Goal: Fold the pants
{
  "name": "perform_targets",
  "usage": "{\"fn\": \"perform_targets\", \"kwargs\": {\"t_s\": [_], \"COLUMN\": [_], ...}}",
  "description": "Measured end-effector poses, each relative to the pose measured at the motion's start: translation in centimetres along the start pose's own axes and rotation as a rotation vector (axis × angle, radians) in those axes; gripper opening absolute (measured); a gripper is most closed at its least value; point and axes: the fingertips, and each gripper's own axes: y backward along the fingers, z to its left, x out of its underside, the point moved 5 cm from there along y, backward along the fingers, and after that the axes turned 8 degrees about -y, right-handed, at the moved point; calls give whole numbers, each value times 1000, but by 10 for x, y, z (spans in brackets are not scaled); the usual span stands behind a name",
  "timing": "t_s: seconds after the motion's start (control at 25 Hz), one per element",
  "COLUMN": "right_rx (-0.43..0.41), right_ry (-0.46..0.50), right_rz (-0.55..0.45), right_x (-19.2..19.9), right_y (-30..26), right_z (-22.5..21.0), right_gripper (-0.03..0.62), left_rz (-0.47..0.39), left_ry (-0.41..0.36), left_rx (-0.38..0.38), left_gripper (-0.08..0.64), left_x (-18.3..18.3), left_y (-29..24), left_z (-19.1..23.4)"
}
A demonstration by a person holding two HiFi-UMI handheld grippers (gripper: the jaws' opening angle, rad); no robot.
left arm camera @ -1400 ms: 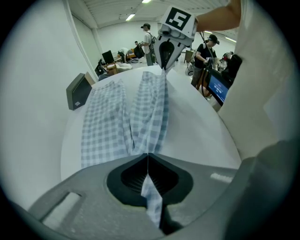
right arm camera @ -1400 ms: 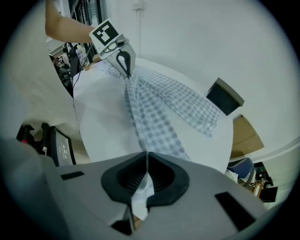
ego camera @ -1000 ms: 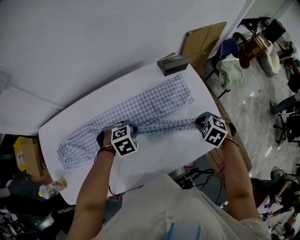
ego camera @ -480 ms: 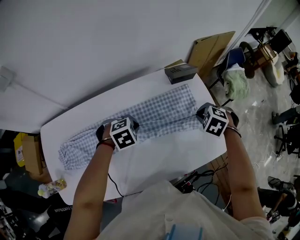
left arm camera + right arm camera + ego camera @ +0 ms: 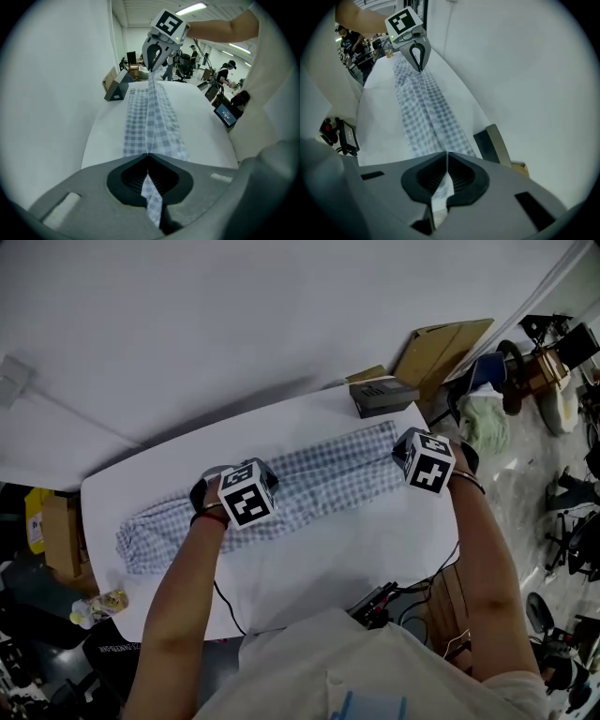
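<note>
**Head view**
- Pants [image 5: 323,476]: checked cloth laid flat on the white table [image 5: 328,554]. The long axis runs from the near left to the far right, and the right end stops just short of a dark box [image 5: 382,395].
- Left claw [image 5: 234,495]: over the near long edge, about midway along the cloth. The left end of the pants lies free beyond it.
- Right claw [image 5: 427,461]: over the same edge at the far-right end, near the box. The two claws are well apart along the one line.

**Left gripper view**
- The jaws are clenched on a thin pleat of checked cloth.
- From them the fabric rises as a taut ridge straight ahead to the other claw, so the held edge is off the table.

**Right gripper view**
- The jaws are clenched on the cloth's end in the same way.
- The ridge runs ahead to the left claw, and the box sits just to the right.

**Relation that matters**
- The held edge lies along the pants' long axis, and the rest of the cloth lies on the far side of it.
- Judged from this, the fold goes lengthwise — both claws carrying the edge together across to the far long edge. The right claw is the nearer of the two to the box.
</note>
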Motion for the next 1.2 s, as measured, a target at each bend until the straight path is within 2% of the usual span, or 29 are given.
{"fn": "perform_targets", "kwargs": {"t_s": [0.16,0.36,0.76,1.2], "right_rx": [-19,-33,-45,-55], "right_ry": [54,73,70,28], "right_rz": [16,26,72,71], "right_x": [-13,-21,-24,-25], "right_y": [-14,-28,-56,-85], "right_z": [-14,-29,-53,-61], "right_gripper": [25,23,23,23], "left_rz": [9,21,55,94], "left_ry": [43,91,131,155], "left_rx": [-2,-6,-6,-21], "left_gripper": [12,12,12,12], "left_x": [8,15,12,18], "left_y": [-4,-13,-32,-56], "left_z": [12,23,47,59]}}
